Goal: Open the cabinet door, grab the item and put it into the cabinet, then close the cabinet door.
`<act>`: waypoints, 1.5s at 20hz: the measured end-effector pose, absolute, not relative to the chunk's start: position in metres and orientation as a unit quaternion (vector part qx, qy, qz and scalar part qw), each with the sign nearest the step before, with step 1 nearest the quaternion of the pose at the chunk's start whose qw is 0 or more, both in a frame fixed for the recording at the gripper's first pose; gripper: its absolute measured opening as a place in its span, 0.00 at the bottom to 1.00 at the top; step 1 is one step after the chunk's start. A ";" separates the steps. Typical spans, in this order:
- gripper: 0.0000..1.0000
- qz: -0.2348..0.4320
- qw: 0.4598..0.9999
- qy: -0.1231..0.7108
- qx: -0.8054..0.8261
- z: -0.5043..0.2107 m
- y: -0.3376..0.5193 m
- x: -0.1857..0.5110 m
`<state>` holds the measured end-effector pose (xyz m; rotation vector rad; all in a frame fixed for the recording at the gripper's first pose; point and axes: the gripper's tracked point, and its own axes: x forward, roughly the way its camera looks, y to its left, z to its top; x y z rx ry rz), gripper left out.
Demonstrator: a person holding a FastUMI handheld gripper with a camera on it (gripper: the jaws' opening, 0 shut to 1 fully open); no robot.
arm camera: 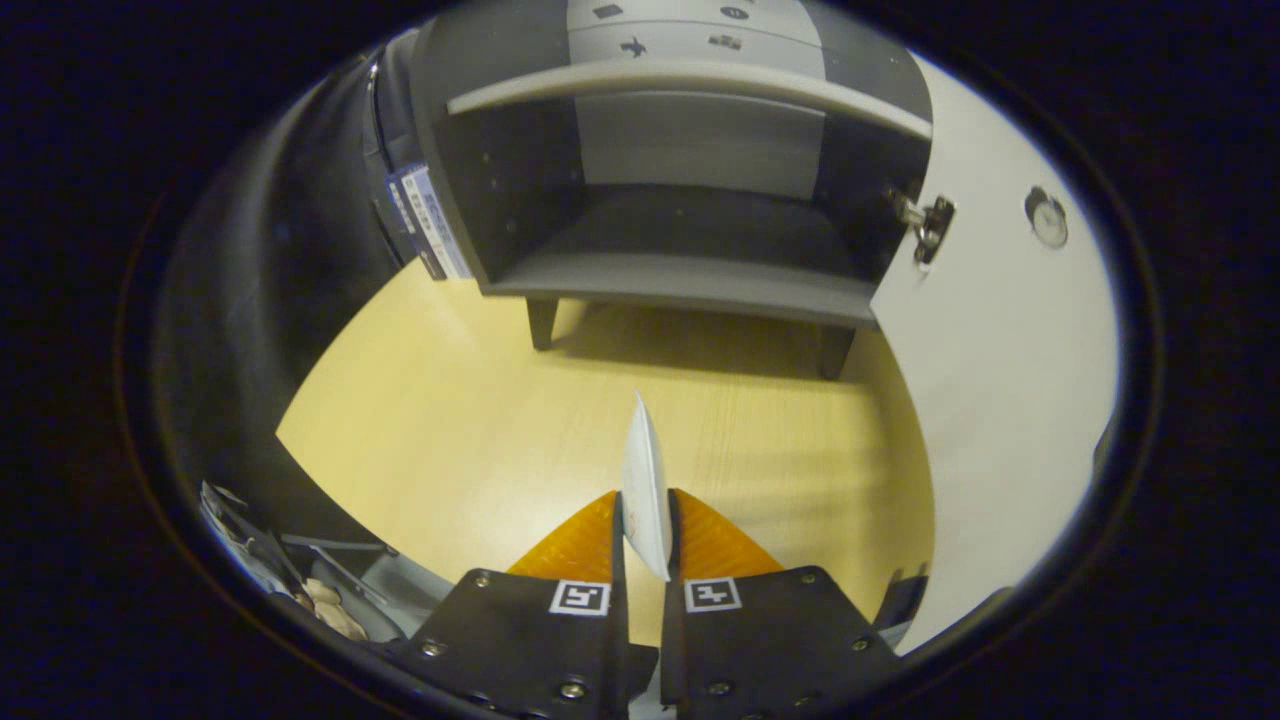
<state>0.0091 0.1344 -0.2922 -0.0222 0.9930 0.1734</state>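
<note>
Tool: we saw the tool [645, 510] clenched on a thin white item [645, 480], both fingers pressing its flat faces.
Item: it stood edge-on between the fingers, its pointed end reaching ahead of the tips, above the pale wooden surface [450, 430].
Cabinet: the grey cabinet [680, 200] stood straight ahead and beyond the fingers, its lower compartment open to us and dark inside.
Door: the white cabinet door [990, 350] was swung out on the right, its hinge [930, 228] at the cabinet's right edge.
Key relation: the item's long axis pointed almost directly at the open compartment, well apart from it across bare surface.
Stage: we judged the door opened and the item grabbed; placing and closing remained.
Next move: we judged a forward carry onto the cabinet's floor shelf [690, 278], passing left of the door.
</note>
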 end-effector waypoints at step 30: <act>0.12 0.073 0.947 0.312 0.014 -0.056 0.136 0.248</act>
